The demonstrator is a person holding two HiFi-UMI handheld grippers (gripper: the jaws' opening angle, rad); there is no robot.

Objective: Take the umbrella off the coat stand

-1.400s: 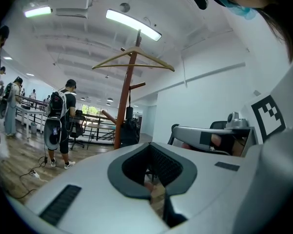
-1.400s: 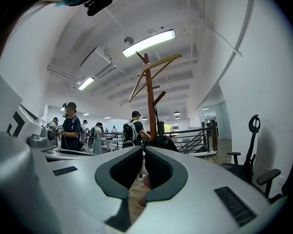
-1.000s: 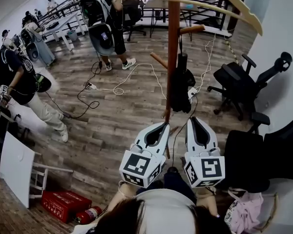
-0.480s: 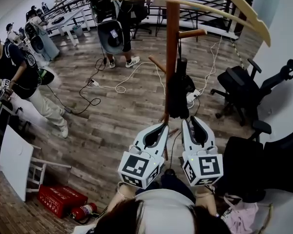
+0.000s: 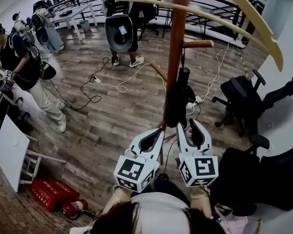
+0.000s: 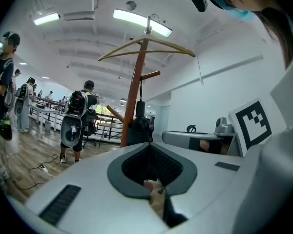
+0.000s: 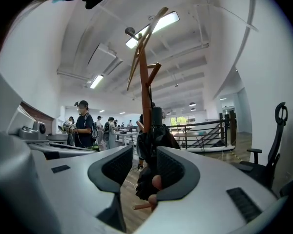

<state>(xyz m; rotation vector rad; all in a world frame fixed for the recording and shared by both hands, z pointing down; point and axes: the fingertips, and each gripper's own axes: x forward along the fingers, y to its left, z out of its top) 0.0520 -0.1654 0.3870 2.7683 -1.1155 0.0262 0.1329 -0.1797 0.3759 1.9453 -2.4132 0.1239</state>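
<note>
Wood-plank floor [image 5: 112,116] and a busy open workroom lie behind the job. The right gripper [image 5: 187,126] has its jaws opening, with nothing pressed between the pads. The left gripper [image 5: 161,129] sits just beside it, closed on nothing.

Compared with a second ago, both grippers have come in toward the coat stand [image 5: 176,43]. The right one's tips now sit just short of the lower end of the folded black umbrella [image 5: 176,101], which shows through its gap in the right gripper view.

The umbrella hangs upright against the pole by its strap from a short peg [image 5: 198,44]. This looks like the approach to a grasp; the lift off the peg is not yet begun.

The only container is a red case [image 5: 49,193] on the floor, well apart. It is shut, so its contents are unseen.
</note>
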